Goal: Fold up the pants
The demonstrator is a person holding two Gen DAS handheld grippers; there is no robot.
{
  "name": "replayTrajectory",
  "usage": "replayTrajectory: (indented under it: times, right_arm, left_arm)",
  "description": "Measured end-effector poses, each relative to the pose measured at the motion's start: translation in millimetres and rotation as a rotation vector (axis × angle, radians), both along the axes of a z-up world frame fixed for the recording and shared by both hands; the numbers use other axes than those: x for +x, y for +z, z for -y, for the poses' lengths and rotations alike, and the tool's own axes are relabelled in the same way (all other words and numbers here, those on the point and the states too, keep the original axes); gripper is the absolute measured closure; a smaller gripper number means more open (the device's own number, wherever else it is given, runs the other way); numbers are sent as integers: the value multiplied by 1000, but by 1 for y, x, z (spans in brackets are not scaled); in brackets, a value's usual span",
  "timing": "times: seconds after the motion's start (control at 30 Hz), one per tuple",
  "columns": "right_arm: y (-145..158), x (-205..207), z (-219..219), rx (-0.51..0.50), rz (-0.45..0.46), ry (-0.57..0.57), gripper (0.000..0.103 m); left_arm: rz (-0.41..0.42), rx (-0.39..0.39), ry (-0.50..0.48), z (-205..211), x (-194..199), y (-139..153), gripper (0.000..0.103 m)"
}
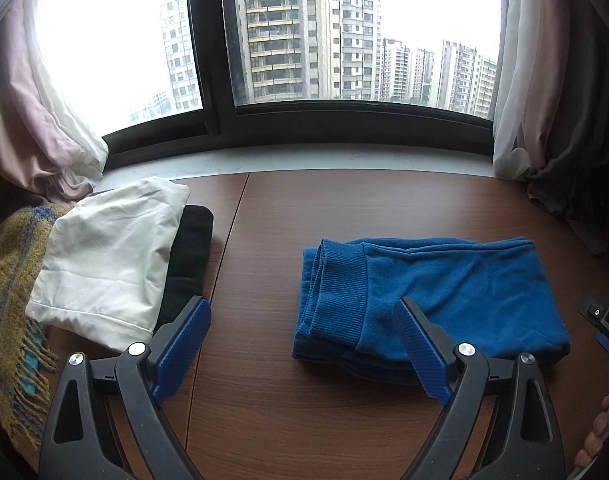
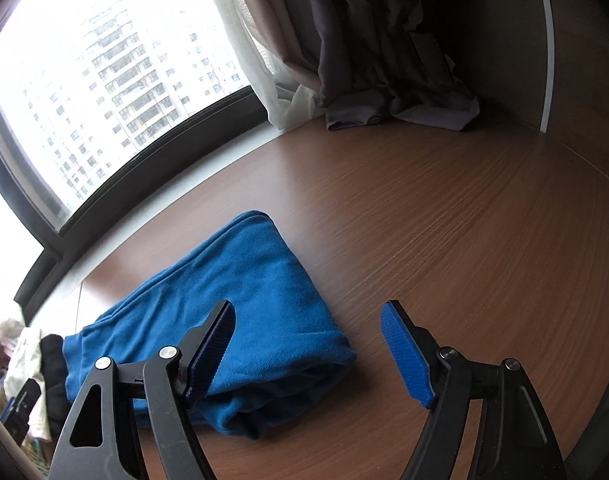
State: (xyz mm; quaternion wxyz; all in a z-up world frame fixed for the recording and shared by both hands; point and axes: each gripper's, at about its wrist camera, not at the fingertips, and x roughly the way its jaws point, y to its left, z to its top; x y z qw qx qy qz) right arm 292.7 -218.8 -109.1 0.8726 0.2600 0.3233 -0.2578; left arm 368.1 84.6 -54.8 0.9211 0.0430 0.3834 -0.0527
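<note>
A pair of blue fleece pants (image 1: pixel 444 292) lay on the brown wooden tabletop (image 1: pixel 344 200), near its middle and toward the right, already folded into a compact, several-layered bundle. Its long axis ran left to right, roughly parallel to the window-side edge, with the ribbed band (image 1: pixel 336 284) at the left end and a rounded fold at the right end. The folding looked essentially finished; any next move would likely call for lifting or sliding the bundle toward the stack without letting the layers spill open. The left tongs (image 1: pixel 300 344) hovered wide open and empty over the bundle's near left corner. The right tongs (image 2: pixel 308 344) also stood wide open, gripping nothing, by the bundle's right end. White (image 1: pixel 104 256) and black (image 1: pixel 190 248) folded garments sat at the tabletop's left edge, beside a fringed mustard scarf (image 1: pixel 12 280).
</note>
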Motion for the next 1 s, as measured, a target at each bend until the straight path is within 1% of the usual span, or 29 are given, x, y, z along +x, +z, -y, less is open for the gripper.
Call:
replayTrajectory:
  times: [0.1,0.3,0.37,0.43,0.6,0.67,0.77,0.83,0.87,0.93,1.0]
  right_arm:
    - [-3,1,1,13,7,20,27]
    - [-1,6,0,-13,10,87,27]
    - [-1,9,1,-22,9,111,27]
    - [-1,15,1,-40,-2,114,27]
    - [-5,36,4,-61,-32,120,27]
    - [-10,42,5,-62,-52,113,27]
    - [-20,52,4,-67,-97,96,27]
    - [-27,59,1,-61,-123,84,27]
    - [-31,62,0,-55,-139,81,27]
    - [-36,67,-3,-48,-154,91,27]
    - [-39,69,-4,-63,-166,95,27]
  left_arm:
    - [1,16,1,1,-1,-1,10]
    - [7,34,-6,3,-3,-1,10]
    - [10,40,-5,4,1,-2,10]
    - [-5,29,-9,3,8,-5,10]
    - [-78,7,-32,2,37,-18,10]
    - [-137,-12,-47,1,53,-27,10]
    - [-237,-89,-62,-6,73,-40,10]
    - [-281,-128,-66,-6,81,-46,10]
    - [-306,-147,-86,-5,85,-50,10]
    - [-341,-154,-113,-2,91,-58,10]
    - [-370,-148,-147,0,94,-66,12]
